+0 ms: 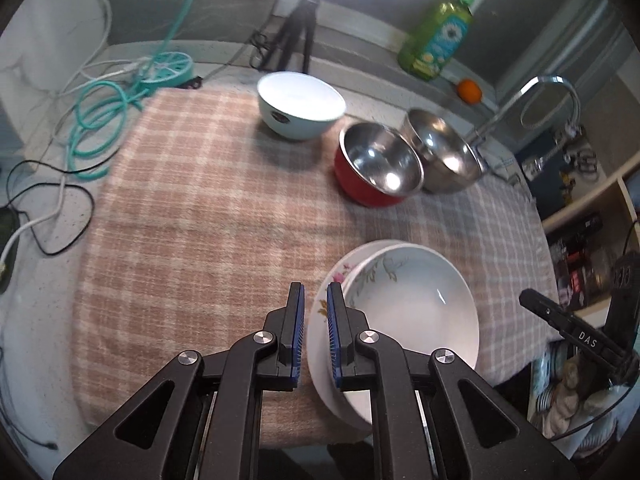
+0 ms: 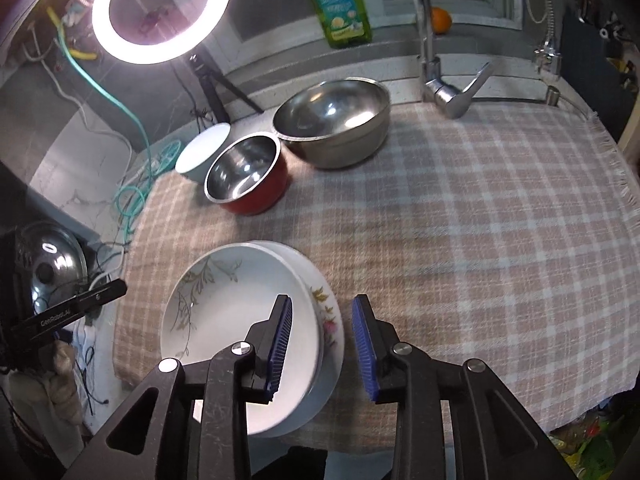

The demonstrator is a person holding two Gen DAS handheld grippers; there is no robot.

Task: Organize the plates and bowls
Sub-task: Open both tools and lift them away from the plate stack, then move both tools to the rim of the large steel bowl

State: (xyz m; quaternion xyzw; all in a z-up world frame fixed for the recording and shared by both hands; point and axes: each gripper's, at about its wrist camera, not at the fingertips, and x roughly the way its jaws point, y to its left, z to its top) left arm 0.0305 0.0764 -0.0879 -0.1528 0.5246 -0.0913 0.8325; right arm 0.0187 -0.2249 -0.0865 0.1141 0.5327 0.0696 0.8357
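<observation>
The landmark is the stack of two plates [image 2: 240, 336] at the near edge of the checked cloth [image 2: 460, 240] covering the bench: a deep white plate with a leaf pattern [image 1: 412, 304] nested in a flatter flowered plate [image 1: 326, 304].

Beyond the stack, toward the wall, stand three bowls in a row: a white bowl [image 1: 300, 104], a red bowl with steel lining [image 1: 378, 164], and a larger steel bowl [image 1: 444, 152]. The red and steel bowls appear to touch, though the angle makes this uncertain.

Further behind: one tap [image 2: 440, 80], one green detergent bottle [image 2: 340, 4], one orange [image 2: 440, 20], one ring light on a tripod [image 2: 160, 12]. Loose cables and a teal hose [image 1: 100, 120] lie beside the cloth, far from the stack.

Left tool [image 1: 316, 300]: jaws nearly together, nothing between them, hanging above the stack's rim. Right tool [image 2: 322, 312]: jaws apart, straddling the opposite rim from above, pads clear of it.

Nothing lies on the cloth between stack and bowls.
</observation>
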